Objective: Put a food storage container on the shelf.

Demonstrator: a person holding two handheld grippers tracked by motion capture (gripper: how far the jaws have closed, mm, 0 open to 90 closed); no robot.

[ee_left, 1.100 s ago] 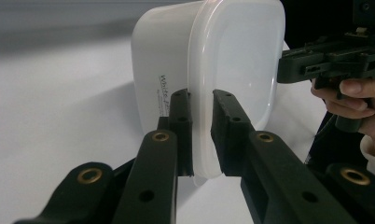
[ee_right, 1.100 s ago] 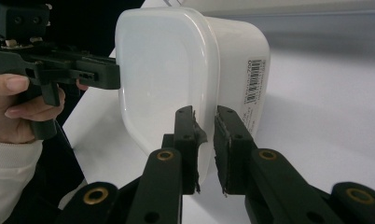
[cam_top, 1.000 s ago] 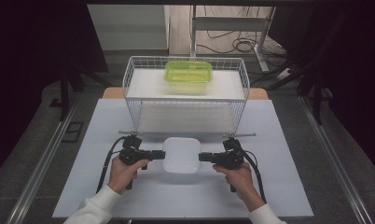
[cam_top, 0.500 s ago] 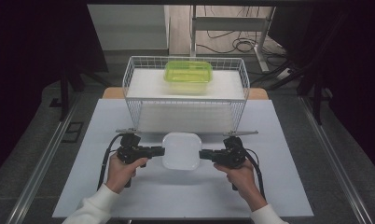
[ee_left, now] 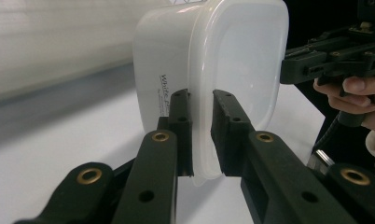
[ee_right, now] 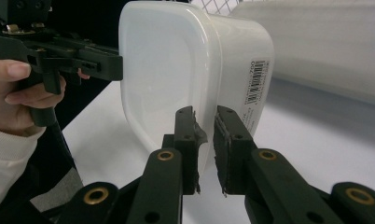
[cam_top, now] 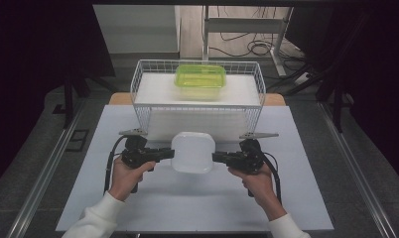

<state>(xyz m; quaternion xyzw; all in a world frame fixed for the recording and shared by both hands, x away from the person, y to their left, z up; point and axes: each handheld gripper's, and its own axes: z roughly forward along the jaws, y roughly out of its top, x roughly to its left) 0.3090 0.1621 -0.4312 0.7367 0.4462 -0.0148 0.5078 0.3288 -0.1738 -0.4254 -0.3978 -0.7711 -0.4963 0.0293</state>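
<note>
A white lidded plastic container (cam_top: 192,152) hangs above the table, gripped from both sides. My left gripper (cam_top: 171,153) is shut on the lid rim at its left edge, and my right gripper (cam_top: 215,157) is shut on the rim at its right edge. In the left gripper view the two black jaws of the left gripper (ee_left: 202,100) pinch the container (ee_left: 232,60) by its rim, with the other hand's gripper (ee_left: 335,60) beyond. In the right gripper view the right gripper (ee_right: 205,116) clamps the rim of the container (ee_right: 176,70) the same way.
A white wire basket (cam_top: 138,84) stands at the back of the table, just behind the container. Inside it a green lidded container (cam_top: 200,79) rests on a white block. The white mat (cam_top: 187,203) stretches in front of the hands.
Both grippers have lifted the white container together. It now sits higher and closer to the basket's front wall in the high view.
</note>
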